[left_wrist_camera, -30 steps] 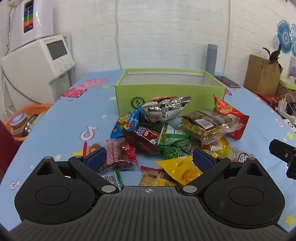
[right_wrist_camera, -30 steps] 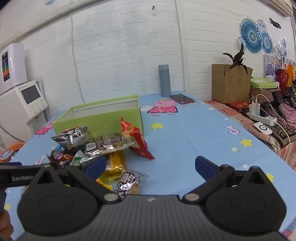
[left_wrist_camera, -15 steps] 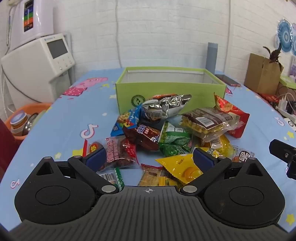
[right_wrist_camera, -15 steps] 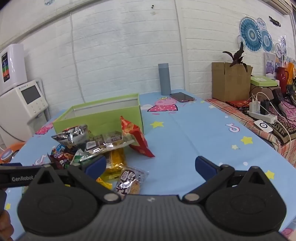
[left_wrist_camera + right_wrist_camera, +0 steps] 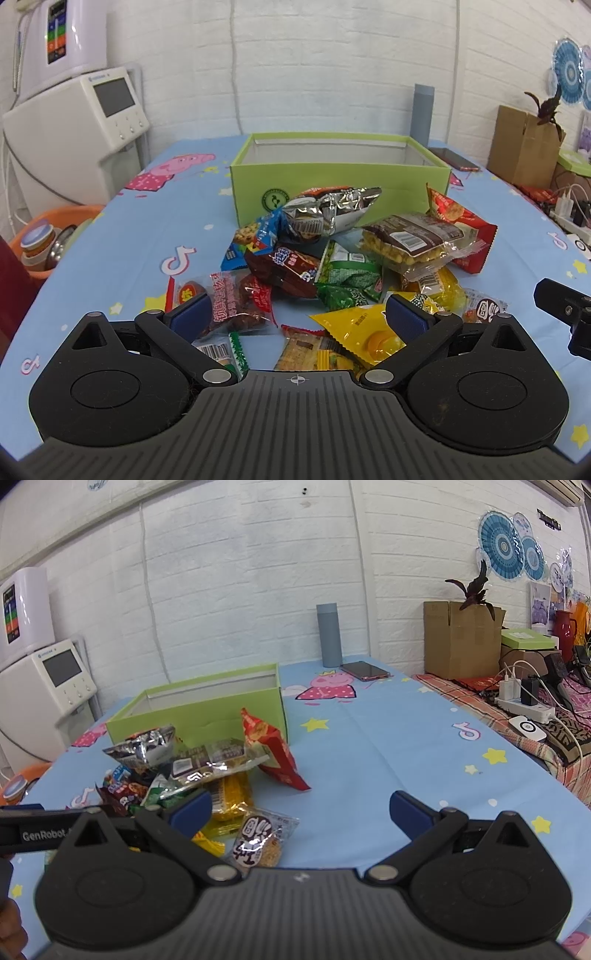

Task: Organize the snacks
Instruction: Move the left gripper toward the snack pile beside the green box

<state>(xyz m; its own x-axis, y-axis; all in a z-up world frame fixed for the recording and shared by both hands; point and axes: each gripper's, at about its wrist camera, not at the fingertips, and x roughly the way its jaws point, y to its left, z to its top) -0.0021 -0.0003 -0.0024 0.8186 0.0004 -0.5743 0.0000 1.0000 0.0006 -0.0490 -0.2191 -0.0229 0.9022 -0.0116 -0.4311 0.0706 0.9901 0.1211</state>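
Left gripper point(image 5: 297, 317) with its blue-padded fingers spread wide and nothing between them, poised above the near edge of the snack pile; right gripper point(image 5: 301, 808) likewise wide open and empty, over bare blue tablecloth point(image 5: 388, 746) to the right of the pile. Nearest the left gripper lie a yellow triangular packet point(image 5: 354, 328), a red packet of dark dried fruit point(image 5: 232, 299) and an orange-patterned packet point(image 5: 314, 354). In the right wrist view a small clear packet with a black-and-white label point(image 5: 264, 840) lies just ahead of the left finger. Mid-pile: green packets point(image 5: 347, 277) beside a dark red packet point(image 5: 284, 267); a clear pack of yellow puffs point(image 5: 410, 240) rests on the heap, with a red bag point(image 5: 458, 229) propped behind it. A crumpled silver foil bag point(image 5: 328, 214) and a blue packet point(image 5: 255, 236) lie against the front wall of the open green box point(image 5: 340, 177), which stands just beyond the pile. Farther back: a grey cylindrical bottle point(image 5: 329, 635) and a phone point(image 5: 365, 671) near the white brick wall.
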